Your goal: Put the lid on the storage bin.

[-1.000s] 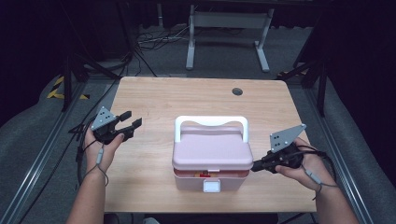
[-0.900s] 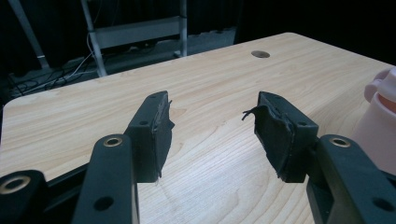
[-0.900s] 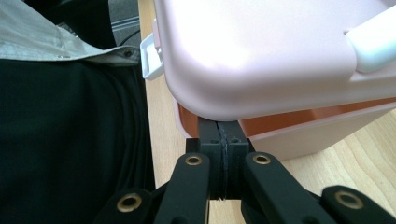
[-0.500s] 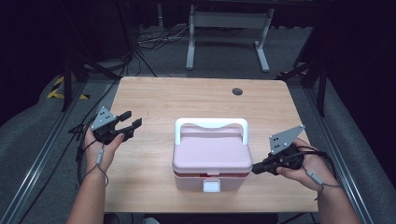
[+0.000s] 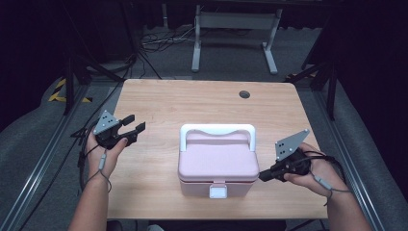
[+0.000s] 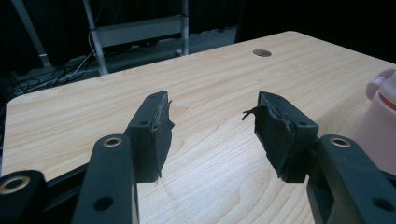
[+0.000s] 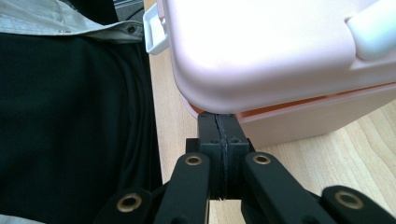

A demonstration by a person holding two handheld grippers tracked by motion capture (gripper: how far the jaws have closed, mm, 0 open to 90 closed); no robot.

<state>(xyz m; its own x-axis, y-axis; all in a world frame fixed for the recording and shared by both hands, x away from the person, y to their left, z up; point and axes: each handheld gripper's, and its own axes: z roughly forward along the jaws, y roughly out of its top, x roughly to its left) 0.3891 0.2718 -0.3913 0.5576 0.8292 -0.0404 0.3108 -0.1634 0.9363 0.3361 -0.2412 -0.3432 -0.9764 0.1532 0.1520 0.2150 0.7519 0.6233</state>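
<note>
While the pink box (image 5: pixel 218 163) sits near the table's (image 5: pixel 192 103) front edge, the right gripper (image 5: pixel 263 175), jaws pressed together, touches its lid seam; the left gripper (image 5: pixel 134 124) hovers well apart, jaws spread.

Dark room, wooden tabletop (image 5: pixel 192 103) lit from above.
Grey floor (image 5: pixel 231 55) behind holds a white metal frame (image 5: pixel 235 21) and cables (image 5: pixel 154 41); round hole (image 5: pixel 244 94) near tabletop's far right corner.

Overhead view and gripper views share the table (image 5: pixel 159 101).
</note>
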